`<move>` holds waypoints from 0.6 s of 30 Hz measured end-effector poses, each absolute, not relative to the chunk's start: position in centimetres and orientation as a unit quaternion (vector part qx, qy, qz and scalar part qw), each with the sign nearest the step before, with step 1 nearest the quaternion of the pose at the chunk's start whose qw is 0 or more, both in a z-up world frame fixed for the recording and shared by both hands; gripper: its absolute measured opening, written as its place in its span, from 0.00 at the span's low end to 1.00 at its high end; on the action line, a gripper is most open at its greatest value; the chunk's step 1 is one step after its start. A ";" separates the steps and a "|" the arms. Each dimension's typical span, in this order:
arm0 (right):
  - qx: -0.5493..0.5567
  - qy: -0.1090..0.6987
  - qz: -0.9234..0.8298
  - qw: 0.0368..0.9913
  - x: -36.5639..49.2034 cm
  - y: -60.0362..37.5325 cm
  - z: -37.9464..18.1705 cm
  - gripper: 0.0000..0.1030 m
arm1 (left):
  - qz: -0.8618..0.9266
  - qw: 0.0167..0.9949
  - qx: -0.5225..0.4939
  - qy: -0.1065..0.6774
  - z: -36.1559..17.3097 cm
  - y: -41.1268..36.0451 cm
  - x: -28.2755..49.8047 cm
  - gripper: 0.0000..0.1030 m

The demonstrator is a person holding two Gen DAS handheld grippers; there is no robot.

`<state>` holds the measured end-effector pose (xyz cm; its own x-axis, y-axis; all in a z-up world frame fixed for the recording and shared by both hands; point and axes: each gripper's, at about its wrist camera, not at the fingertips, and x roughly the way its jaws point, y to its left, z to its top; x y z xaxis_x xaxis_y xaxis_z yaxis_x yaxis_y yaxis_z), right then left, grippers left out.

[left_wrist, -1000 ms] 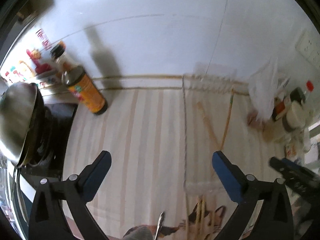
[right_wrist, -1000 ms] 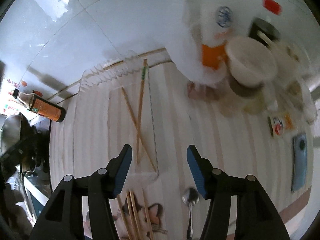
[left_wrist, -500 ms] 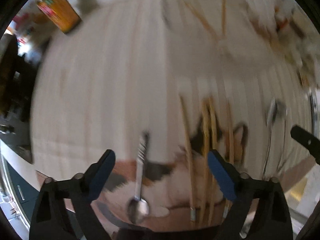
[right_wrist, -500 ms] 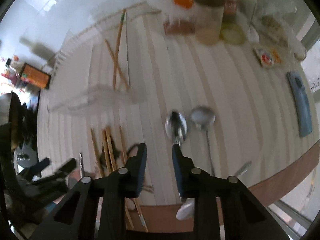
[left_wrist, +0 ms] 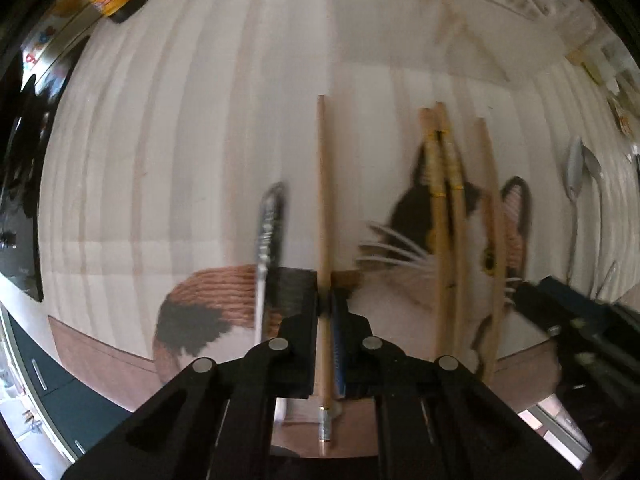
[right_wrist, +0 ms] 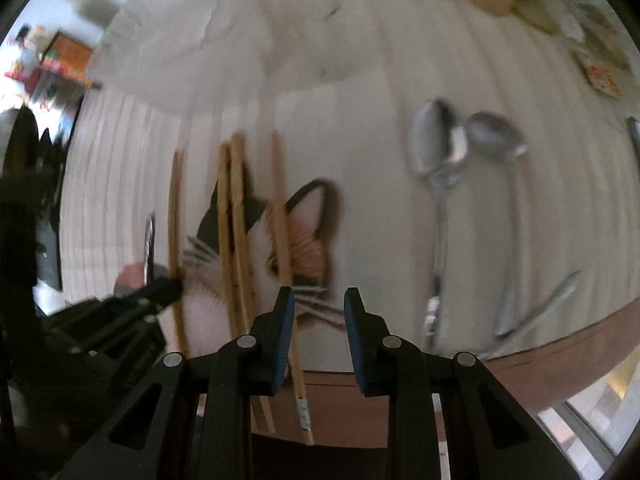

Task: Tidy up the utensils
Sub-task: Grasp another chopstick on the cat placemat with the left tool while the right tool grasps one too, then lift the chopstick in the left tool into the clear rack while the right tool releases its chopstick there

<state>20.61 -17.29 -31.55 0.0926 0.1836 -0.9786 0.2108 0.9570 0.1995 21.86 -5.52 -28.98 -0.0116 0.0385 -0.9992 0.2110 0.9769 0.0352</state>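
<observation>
The left gripper (left_wrist: 327,304) reaches up from the bottom centre of its frame, its jaws pinched together on a chopstick (left_wrist: 323,216). The right gripper (right_wrist: 319,308) sits at bottom centre, jaws parted with a gap between.

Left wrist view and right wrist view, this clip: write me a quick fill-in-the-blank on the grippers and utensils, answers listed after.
1. The left gripper has its jaws closed on a single wooden ____.
2. The right gripper holds nothing; its jaws are ____.
3. To the right of the right gripper, the metal utensils lying on the table are ____.
4. The tablecloth shows a picture of a ____ under the loose chopsticks.

Missing words: chopstick; open; spoons; cat
</observation>
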 end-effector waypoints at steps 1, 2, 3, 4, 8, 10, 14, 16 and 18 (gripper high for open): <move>0.135 0.680 -0.006 0.721 20.7 -16.6 -32.2 0.27 | -0.062 0.697 0.085 0.709 -29.0 -5.2 21.9 0.04; 0.119 0.680 -0.007 0.723 20.7 -16.1 -32.3 0.27 | -0.062 0.697 0.082 0.709 -28.9 -5.2 21.9 0.04; 0.094 0.680 -0.009 0.727 20.6 -15.5 -32.3 0.26 | -0.062 0.698 0.082 0.709 -28.9 -5.1 21.8 0.04; 0.079 0.681 -0.014 0.728 20.7 -15.1 -32.3 0.20 | -0.062 0.698 0.083 0.709 -28.9 -5.1 21.8 0.04; 0.064 0.688 -0.049 0.722 20.2 -16.2 -32.6 0.07 | -0.065 0.698 0.086 0.708 -28.9 -5.0 21.5 0.04; 0.061 0.693 -0.060 0.716 19.9 -17.1 -32.7 0.07 | -0.066 0.698 0.085 0.708 -29.4 -4.5 21.2 0.04; 0.057 0.701 -0.060 0.709 19.8 -18.2 -33.0 0.06 | -0.067 0.698 0.087 0.708 -29.3 -3.6 21.2 0.04; 0.055 0.703 -0.060 0.707 19.9 -18.2 -33.1 0.06 | -0.068 0.697 0.086 0.708 -29.3 -3.5 21.2 0.04; 0.053 0.702 -0.064 0.707 20.0 -18.4 -33.1 0.06 | -0.068 0.697 0.084 0.709 -29.3 -3.5 21.3 0.04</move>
